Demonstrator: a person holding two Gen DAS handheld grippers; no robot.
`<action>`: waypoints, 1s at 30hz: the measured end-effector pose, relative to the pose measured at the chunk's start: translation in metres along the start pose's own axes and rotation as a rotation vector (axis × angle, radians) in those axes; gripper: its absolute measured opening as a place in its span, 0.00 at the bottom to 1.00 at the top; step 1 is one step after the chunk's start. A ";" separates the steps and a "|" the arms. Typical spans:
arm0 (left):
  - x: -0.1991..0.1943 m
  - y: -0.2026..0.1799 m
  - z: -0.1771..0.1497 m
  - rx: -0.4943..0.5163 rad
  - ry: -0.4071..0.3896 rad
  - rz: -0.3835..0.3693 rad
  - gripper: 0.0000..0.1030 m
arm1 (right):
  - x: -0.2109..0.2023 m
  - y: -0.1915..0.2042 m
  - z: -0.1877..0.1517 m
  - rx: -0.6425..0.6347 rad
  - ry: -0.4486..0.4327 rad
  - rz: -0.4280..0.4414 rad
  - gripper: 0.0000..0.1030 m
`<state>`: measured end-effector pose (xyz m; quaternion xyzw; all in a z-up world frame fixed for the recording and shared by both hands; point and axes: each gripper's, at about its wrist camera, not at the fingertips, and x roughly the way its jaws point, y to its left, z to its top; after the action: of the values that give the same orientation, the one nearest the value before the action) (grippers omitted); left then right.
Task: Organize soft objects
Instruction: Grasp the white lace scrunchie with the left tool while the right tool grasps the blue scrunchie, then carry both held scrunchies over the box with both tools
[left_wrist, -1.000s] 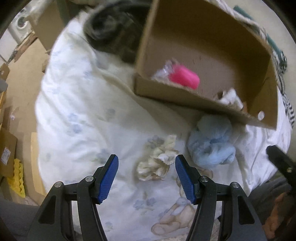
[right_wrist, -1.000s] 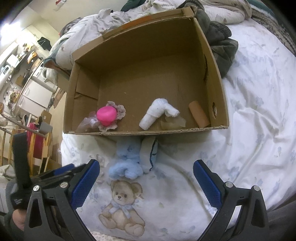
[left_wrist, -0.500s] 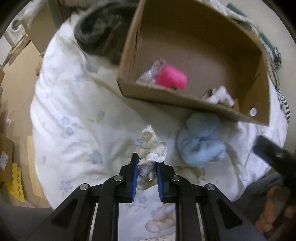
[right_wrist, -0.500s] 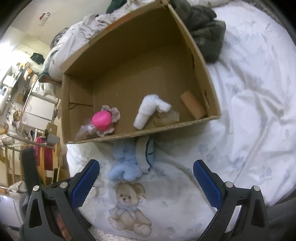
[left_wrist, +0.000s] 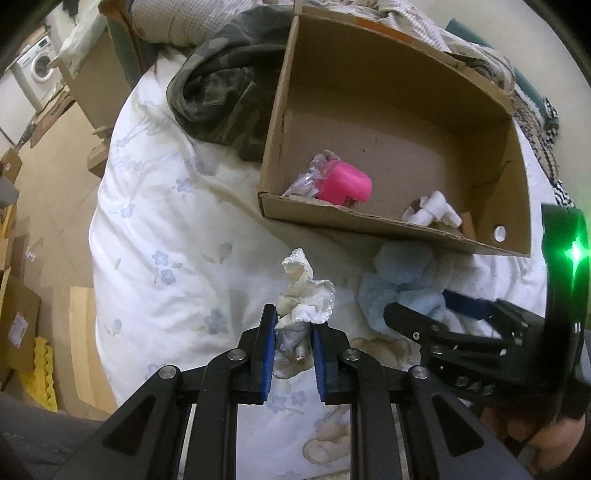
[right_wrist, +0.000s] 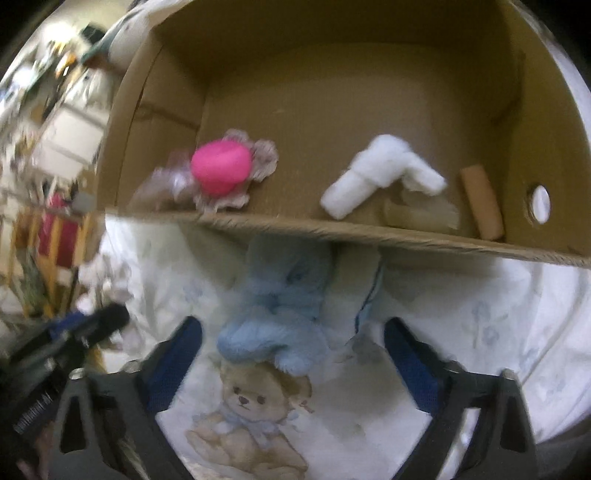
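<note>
Now the left gripper (left_wrist: 293, 334) fingers pinch a cream frill (left_wrist: 306, 295); the right gripper (right_wrist: 293, 354) fingers gape wide around a blue plush (right_wrist: 280, 306), the box (right_wrist: 369, 229) at 12 o'clock.

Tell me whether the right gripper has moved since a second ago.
Yes. The right gripper has come forward toward the cardboard box; its open jaws now flank the blue plush toy.

— What lies on the bed (left_wrist: 155, 236) at its far edge?
— A camouflage garment (left_wrist: 221, 92), bunched up. The bedsheet has a printed teddy bear (right_wrist: 251, 421) near its front edge.
— And off the bed?
— A washing machine (left_wrist: 37, 70) far left, flat cardboard (left_wrist: 18, 332) and yellow foam (left_wrist: 40, 373) on the floor (left_wrist: 55, 192).
</note>
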<state>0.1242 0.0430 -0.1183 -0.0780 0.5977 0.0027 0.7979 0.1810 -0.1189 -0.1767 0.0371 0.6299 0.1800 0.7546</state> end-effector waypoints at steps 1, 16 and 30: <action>0.002 0.000 0.000 0.000 0.003 0.005 0.16 | 0.001 0.002 -0.001 -0.013 0.003 -0.014 0.64; 0.009 -0.002 -0.001 0.017 -0.027 0.058 0.16 | -0.039 -0.004 -0.015 -0.074 -0.088 0.016 0.15; -0.056 -0.025 0.005 0.093 -0.170 0.026 0.16 | -0.114 0.005 -0.036 -0.069 -0.250 0.143 0.15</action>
<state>0.1156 0.0235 -0.0605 -0.0324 0.5282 -0.0081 0.8485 0.1290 -0.1568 -0.0756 0.0782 0.5202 0.2488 0.8133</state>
